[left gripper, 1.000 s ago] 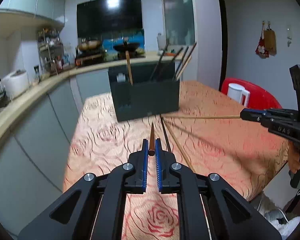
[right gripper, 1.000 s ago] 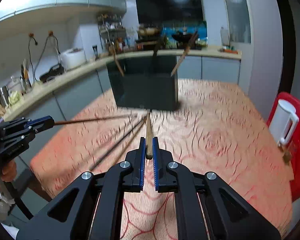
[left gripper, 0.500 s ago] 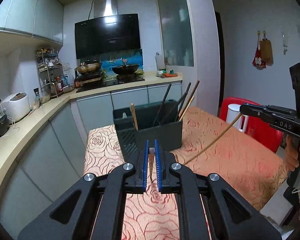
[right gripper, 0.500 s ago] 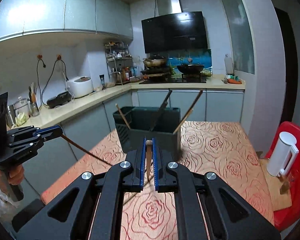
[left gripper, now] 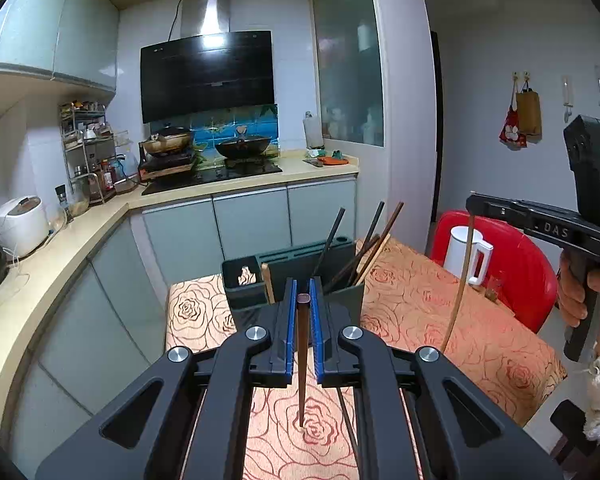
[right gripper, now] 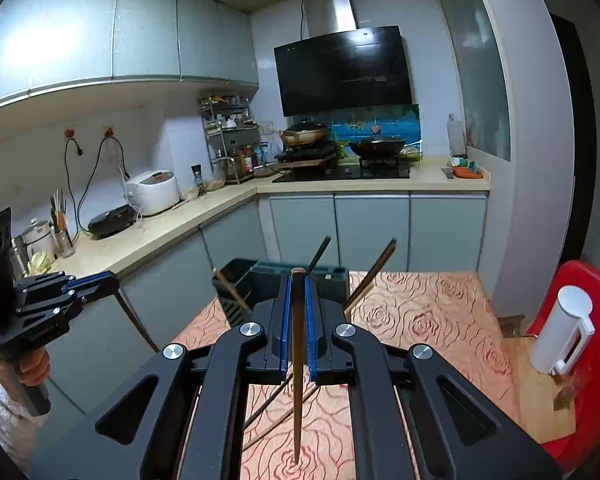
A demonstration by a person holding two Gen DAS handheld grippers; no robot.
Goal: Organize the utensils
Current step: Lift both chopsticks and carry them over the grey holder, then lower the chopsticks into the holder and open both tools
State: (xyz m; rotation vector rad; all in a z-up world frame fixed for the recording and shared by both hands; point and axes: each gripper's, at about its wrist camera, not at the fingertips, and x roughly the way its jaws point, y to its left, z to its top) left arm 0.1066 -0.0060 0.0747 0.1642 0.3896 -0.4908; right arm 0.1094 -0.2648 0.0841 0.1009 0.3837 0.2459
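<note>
Chopsticks hang tip-down, one (left gripper: 302, 360) pinched in the left gripper (left gripper: 302, 300), another (right gripper: 297, 360) in the right gripper (right gripper: 297, 276).

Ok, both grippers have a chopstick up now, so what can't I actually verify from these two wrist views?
- Holder base: hidden behind the left gripper in the left view and the right gripper in the right view.
- Loose chopsticks on the tablecloth: ends cut off by gripper bodies, so their count is unclear.
- Left chopstick and right chopstick: whether the tips touch the cloth cannot be told.
- Holder compartments: contents too dark.
</note>
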